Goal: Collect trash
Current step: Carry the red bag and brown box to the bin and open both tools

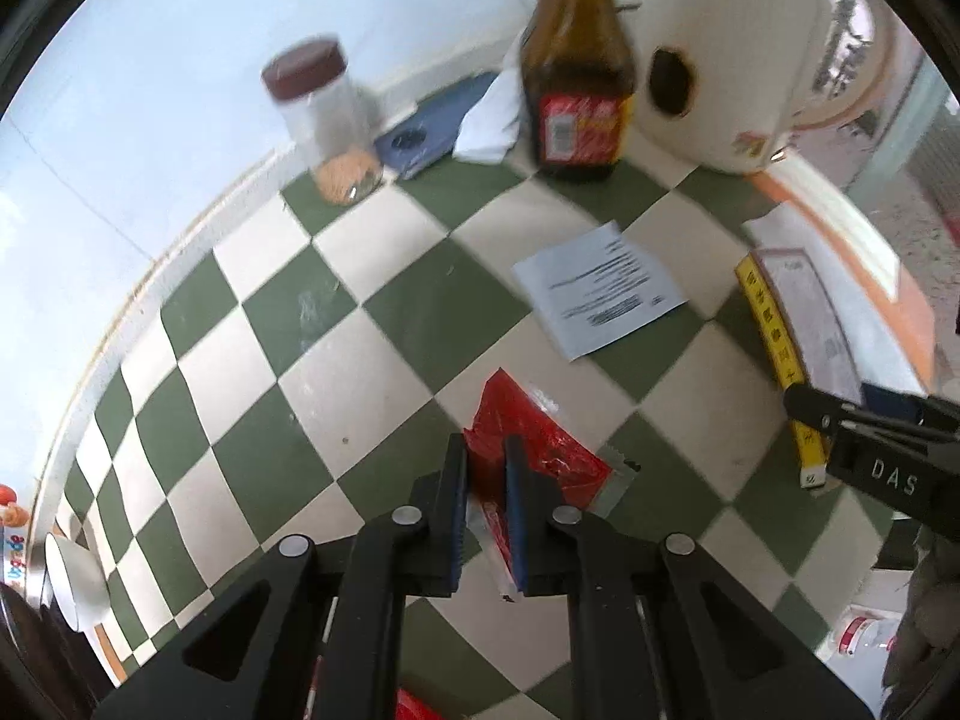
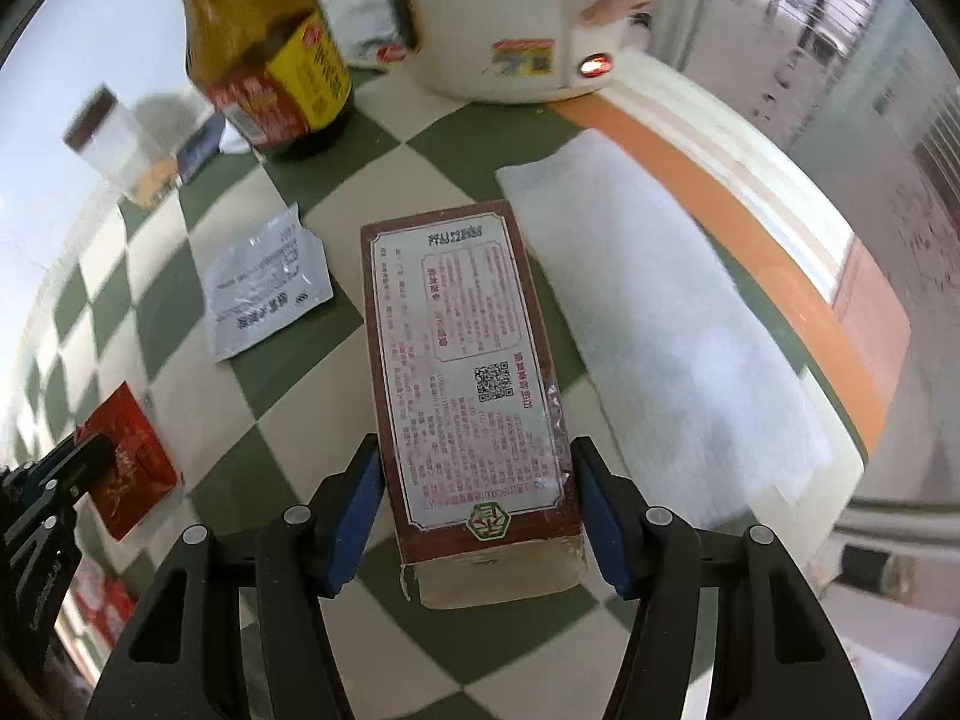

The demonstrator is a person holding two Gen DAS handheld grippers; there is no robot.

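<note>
Clamped in the left gripper (image 1: 486, 456), a red wrapper (image 1: 528, 444) lies on checkered cloth (image 1: 372, 348). Right gripper (image 2: 477, 480) straddles a printed carton (image 2: 468, 372), fingers apart. A brown-lidded jar (image 1: 327, 120) holds orange bits, perhaps beans; "DAS" marks one gripper.

The bottle (image 1: 577, 60) loses its neck to the top edge in both views, and its label is smeared by blur. The jar (image 1: 327, 120) is blurred too; its orange contents are perhaps snacks. The white appliance (image 2: 498, 18) is cropped above. The left tool (image 1: 485, 450) covers part of the red wrapper (image 1: 528, 438). Print on the box (image 2: 468, 372) is too small to read.
</note>
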